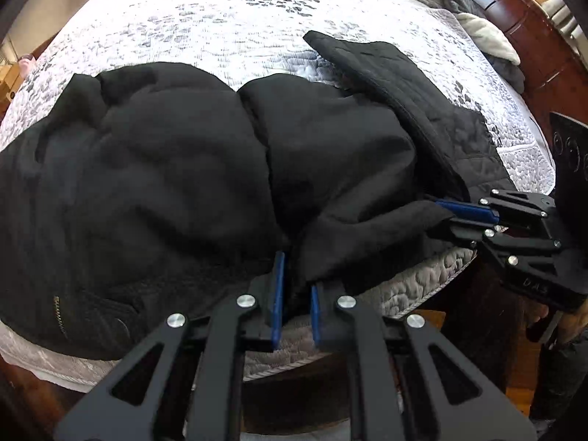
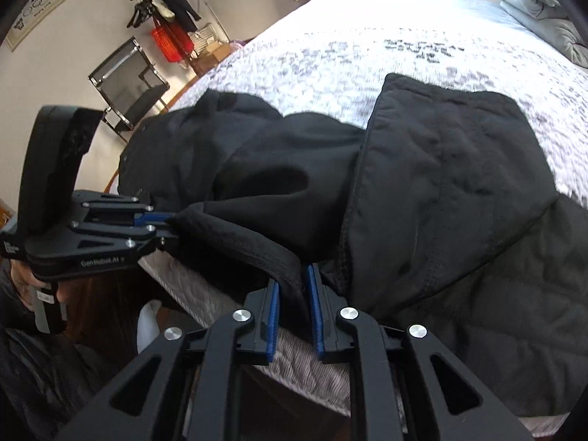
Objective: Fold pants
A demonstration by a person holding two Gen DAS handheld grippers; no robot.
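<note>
Black pants (image 1: 165, 183) bunched on bed (image 1: 220, 29), hem in both tongs

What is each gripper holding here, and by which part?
Both grip the black pants by the near edge at the bedside: left gripper, right gripper, each closed on a fold of fabric.

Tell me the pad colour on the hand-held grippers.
Blue pads on black fingers, clearest in the right wrist view.
</note>
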